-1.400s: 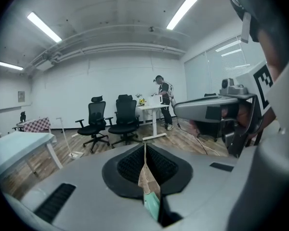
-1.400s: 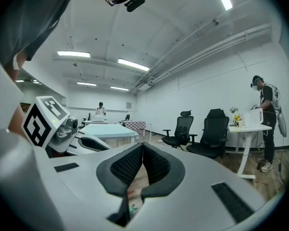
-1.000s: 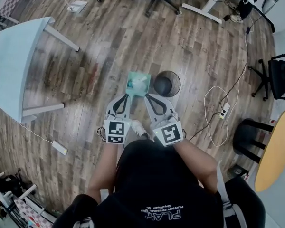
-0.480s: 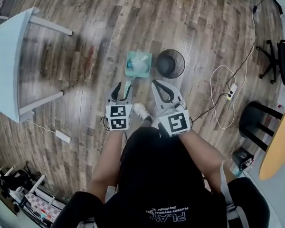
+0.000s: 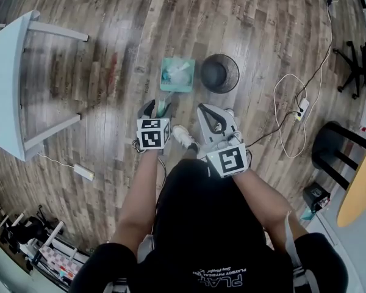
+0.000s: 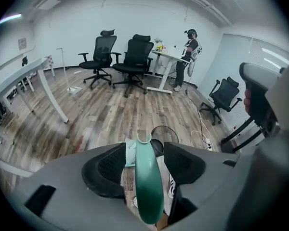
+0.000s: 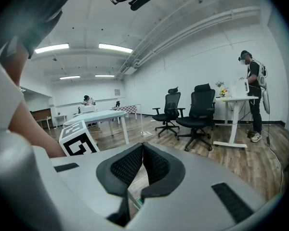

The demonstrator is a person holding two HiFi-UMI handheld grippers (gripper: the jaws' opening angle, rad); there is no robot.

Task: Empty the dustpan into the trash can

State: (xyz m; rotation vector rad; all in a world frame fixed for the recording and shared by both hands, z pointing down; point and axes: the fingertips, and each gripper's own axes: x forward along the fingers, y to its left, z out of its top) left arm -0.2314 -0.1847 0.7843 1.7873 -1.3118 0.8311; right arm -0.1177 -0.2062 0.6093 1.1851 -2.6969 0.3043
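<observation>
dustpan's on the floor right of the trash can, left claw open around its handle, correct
No: the head view shows the dustpan on the floor left of the trash can, not right. The left claw, jaws having just been opening, is open around its handle.

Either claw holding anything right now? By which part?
Nothing held. Left claw has just been opening; dustpan handle sits ungripped between its parted jaws. Right claw shut, empty.
</observation>
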